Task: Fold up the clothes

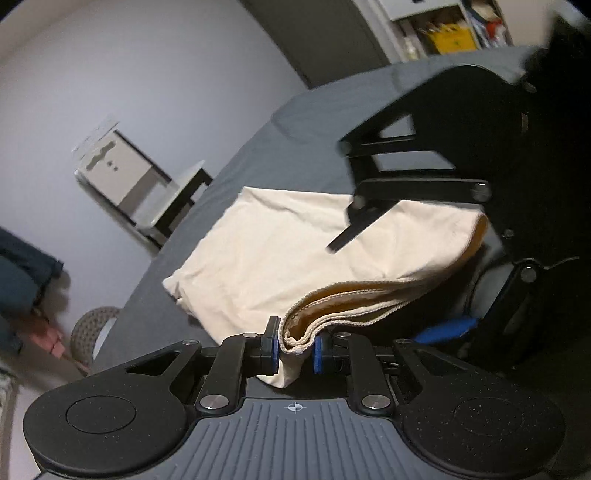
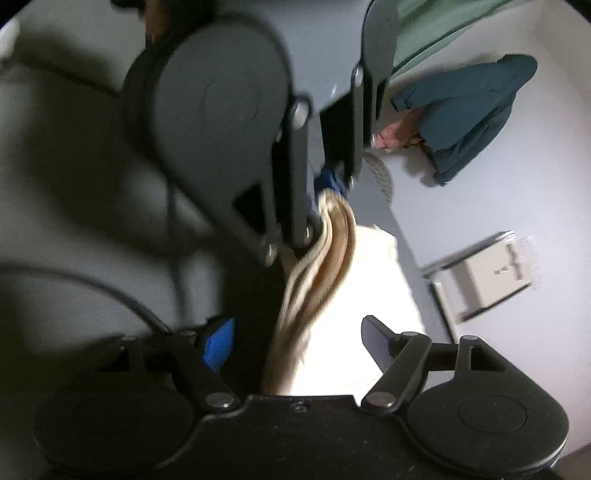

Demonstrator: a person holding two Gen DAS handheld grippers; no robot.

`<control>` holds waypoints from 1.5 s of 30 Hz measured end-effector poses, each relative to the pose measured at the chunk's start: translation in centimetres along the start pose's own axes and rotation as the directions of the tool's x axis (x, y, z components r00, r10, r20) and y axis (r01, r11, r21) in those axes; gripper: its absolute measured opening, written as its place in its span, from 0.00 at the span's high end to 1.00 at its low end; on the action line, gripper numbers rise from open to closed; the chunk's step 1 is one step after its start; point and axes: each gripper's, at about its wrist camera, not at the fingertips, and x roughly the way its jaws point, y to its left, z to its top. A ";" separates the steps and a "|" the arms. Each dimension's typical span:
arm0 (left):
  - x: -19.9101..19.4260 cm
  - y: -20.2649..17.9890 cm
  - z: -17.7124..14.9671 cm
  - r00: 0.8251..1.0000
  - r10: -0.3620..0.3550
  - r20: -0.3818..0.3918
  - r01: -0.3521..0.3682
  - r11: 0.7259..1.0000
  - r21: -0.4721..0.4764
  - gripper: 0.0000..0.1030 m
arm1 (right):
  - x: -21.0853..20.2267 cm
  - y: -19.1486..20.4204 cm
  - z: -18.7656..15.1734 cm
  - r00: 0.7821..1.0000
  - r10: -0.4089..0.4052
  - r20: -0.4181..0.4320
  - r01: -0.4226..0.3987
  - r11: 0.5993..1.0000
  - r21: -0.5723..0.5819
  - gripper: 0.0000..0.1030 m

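Observation:
A cream garment [image 1: 280, 251] with a mustard inner side lies folded on the grey bed [image 1: 303, 136]. My left gripper [image 1: 295, 349] is shut on its stacked near corner, blue pads pressing the layers from both sides. In the right wrist view, the left gripper [image 2: 327, 192] holds the same bunched hem [image 2: 332, 240], which hangs down from it. My right gripper [image 2: 299, 343] is open, its fingers wide apart with the garment's edge [image 2: 295, 332] running between them, touching neither pad. The right gripper's black linkage [image 1: 424, 184] hovers over the garment's right side.
A white bedside cabinet [image 1: 118, 173] and a dark-legged stool [image 1: 177, 199] stand against the wall left of the bed. A wicker basket [image 1: 92, 332] sits on the floor. A dark blue garment [image 2: 472, 110] hangs by the wall. Cluttered shelves [image 1: 443, 33] stand beyond the bed.

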 end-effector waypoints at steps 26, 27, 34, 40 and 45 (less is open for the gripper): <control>-2.2 -1.0 -1.0 0.999 -0.001 -0.041 0.000 0.999 -0.034 0.87 | -3.2 0.1 -0.9 0.998 -0.036 -0.056 0.026 0.985 -0.171 0.93; -3.0 -0.8 -0.9 0.999 -0.009 -0.042 0.007 0.999 -0.041 0.87 | -4.0 0.1 -0.7 0.998 -0.025 -0.051 0.015 0.984 -0.176 0.93; -8.8 0.8 0.1 0.990 -0.141 0.008 0.141 0.987 -0.078 0.87 | -9.6 -2.2 0.7 0.990 0.136 -0.028 -0.138 0.985 -0.103 0.93; -6.2 2.2 -0.6 0.987 -0.162 -0.015 0.158 0.975 -0.157 0.87 | -8.5 -4.9 0.8 0.960 0.278 -0.037 -0.279 0.960 -0.022 0.93; -2.4 3.8 -0.4 0.992 -0.124 -0.038 0.115 0.974 -0.197 0.87 | -4.0 -8.4 1.6 0.953 0.296 -0.060 -0.296 0.955 0.002 0.93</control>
